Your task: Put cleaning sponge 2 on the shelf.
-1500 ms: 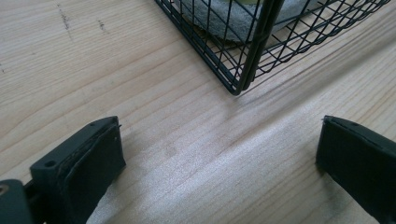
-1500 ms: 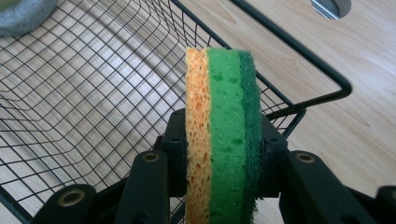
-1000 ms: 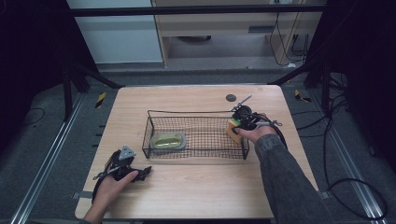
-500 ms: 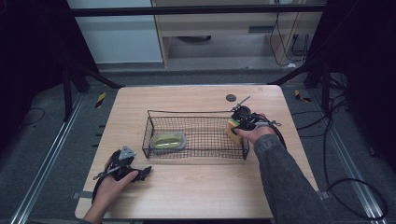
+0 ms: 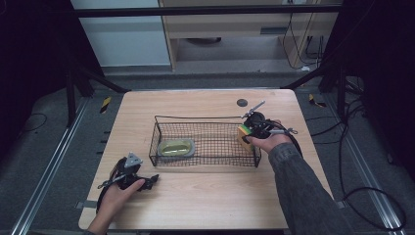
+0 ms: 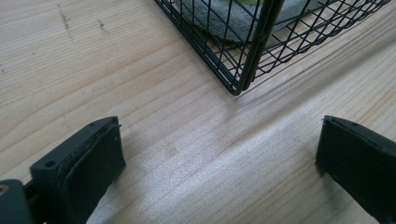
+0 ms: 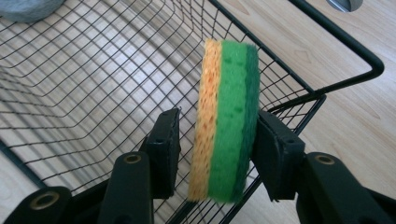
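Both unmoved: right gripper (image 7: 215,149) loosely brackets sponge (image 7: 227,121) over basket (image 5: 205,142); left gripper (image 6: 219,154) gapes.

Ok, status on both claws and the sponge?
Left claw open, resting on table. Right claw: sponge between jaws, left jaw gapped, over basket right end. Nothing blocking.
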